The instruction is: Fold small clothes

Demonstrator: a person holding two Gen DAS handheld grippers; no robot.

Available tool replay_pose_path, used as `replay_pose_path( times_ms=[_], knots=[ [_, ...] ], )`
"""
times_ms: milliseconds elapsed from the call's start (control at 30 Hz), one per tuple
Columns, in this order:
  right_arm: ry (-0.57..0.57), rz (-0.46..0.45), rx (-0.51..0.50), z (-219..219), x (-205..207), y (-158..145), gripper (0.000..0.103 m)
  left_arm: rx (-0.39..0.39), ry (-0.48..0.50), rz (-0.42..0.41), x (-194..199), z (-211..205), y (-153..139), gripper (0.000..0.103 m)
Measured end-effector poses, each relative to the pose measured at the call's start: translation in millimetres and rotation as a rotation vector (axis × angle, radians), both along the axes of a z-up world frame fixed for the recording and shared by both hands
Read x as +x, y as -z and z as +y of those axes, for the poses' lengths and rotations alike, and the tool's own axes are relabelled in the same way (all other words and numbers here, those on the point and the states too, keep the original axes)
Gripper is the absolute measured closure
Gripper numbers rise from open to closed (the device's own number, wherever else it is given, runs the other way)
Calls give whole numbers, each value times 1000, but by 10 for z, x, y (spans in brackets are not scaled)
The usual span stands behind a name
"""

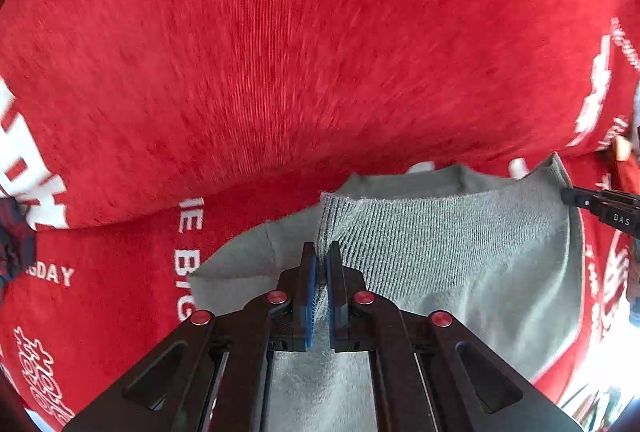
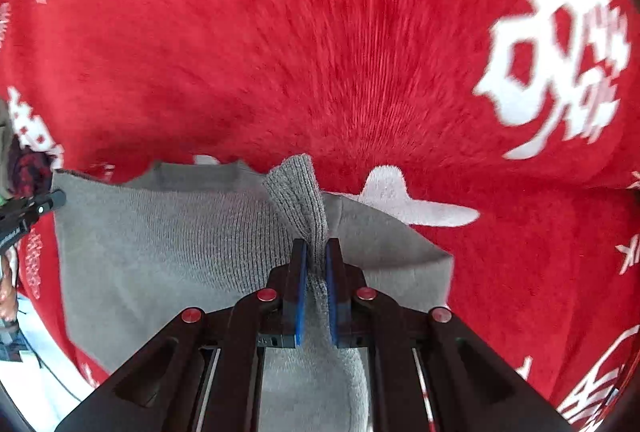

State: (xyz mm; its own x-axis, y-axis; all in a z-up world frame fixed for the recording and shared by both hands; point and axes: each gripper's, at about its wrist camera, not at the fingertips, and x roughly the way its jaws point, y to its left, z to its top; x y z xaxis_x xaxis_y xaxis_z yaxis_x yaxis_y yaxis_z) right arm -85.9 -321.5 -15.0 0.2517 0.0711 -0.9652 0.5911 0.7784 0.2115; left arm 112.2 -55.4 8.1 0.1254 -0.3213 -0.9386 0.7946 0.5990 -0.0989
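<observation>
Grey knitted garment [image 1: 460, 256], a small ribbed piece, lies in the lower middle and lower right of the left wrist view, spread over a red plush blanket [image 1: 280, 51] printed with white letters and signs. In the right wrist view the same garment [image 2: 168, 244] fills the lower left and middle of the frame, on the same blanket [image 2: 320, 31].

The left tool [image 1: 321, 260] is closed on the ribbed edge of the garment: both blue pads press a thin fold of knit that rises between them. The right tool [image 2: 316, 252] is likewise clamped on the cloth, with a bunched strip of ribbed knit standing up from between its pads and curling toward the upper middle of the frame.

Each view catches the other tool at its edge: a black tip at the right edge of the left wrist view, level with the garment's far corner, and one at the left edge of the right wrist view. A dark checked cloth [image 2: 28, 167] shows at the left edge of the right wrist view, partly hidden.
</observation>
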Motion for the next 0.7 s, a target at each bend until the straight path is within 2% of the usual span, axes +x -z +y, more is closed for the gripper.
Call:
replay_pose_path(
  times_ms=[133, 233, 267, 300, 333, 400, 433, 467, 567, 700],
  knots=[
    [-2, 77, 20, -11, 125, 475, 93, 69, -49, 4, 88, -71, 438, 97],
    [18, 92, 51, -7, 124, 682, 92, 149, -105, -44, 159, -67, 682, 97],
    [37, 81, 58, -29, 121, 703, 90, 159, -122, -34, 192, -47, 742, 97],
    [51, 80, 56, -51, 122, 709, 85, 154, -143, -21, 233, -11, 774, 92],
    [75, 81, 53, -85, 114, 702, 82, 157, -162, -29, 256, 16, 766, 73],
    [103, 94, 23, -128, 91, 660, 65, 187, -206, -99, 290, 82, 693, 54],
    [123, 106, -4, -161, 67, 619, 65, 202, -224, -136, 307, 131, 638, 54],
    [144, 116, -21, -200, 36, 578, 65, 206, -231, -132, 334, 192, 585, 54],
    [207, 87, 10, -292, -127, 397, 65, 172, -232, -52, 342, 375, 431, 54],
    [188, 14, 50, -97, -358, 58, 65, 150, -177, -12, 65, 582, 228, 54]
  ],
)
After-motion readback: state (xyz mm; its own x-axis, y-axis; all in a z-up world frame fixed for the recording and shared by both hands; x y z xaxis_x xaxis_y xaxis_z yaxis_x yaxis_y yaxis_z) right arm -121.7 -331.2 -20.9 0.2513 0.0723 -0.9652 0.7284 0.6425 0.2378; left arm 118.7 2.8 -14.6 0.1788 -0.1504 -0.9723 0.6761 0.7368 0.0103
